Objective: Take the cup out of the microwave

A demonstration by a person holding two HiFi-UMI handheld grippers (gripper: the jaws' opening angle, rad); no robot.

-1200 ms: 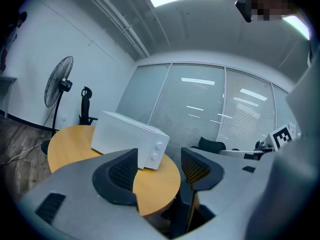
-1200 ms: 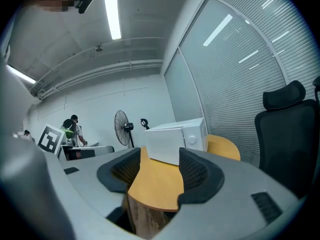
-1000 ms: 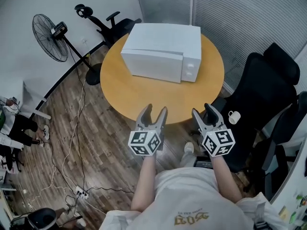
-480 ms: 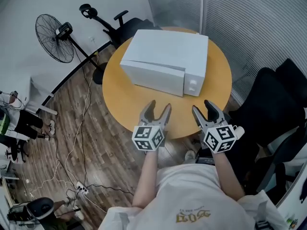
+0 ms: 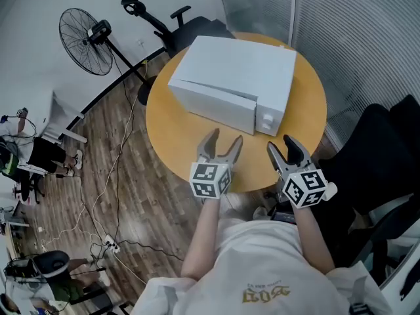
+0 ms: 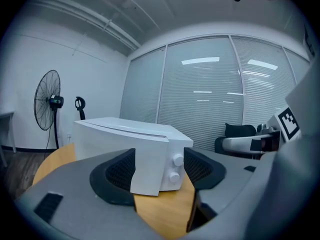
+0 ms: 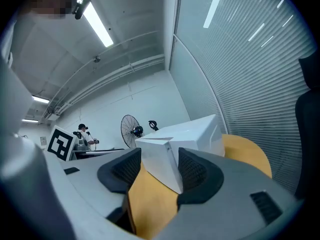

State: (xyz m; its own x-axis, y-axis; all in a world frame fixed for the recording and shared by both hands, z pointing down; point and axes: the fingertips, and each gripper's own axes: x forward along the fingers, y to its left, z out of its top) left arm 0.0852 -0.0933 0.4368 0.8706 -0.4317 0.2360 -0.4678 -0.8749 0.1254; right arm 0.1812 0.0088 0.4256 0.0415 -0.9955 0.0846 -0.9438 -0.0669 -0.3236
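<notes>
Microwave (image 5: 233, 77) sits closer than before, door shut. Left claw (image 5: 223, 141), empty, has just been opening wider; right claw (image 5: 282, 146) gapes empty. Chair (image 5: 367, 149) flanks the desk (image 5: 180, 140).

Round wooden table (image 5: 172, 136) on plank floor (image 5: 147, 222); standing fan (image 5: 85, 31) far left; black office chair (image 5: 367, 146) at right

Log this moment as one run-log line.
microwave: closed, on table | left gripper: empty, jaws just opening | right gripper: open, empty
</notes>
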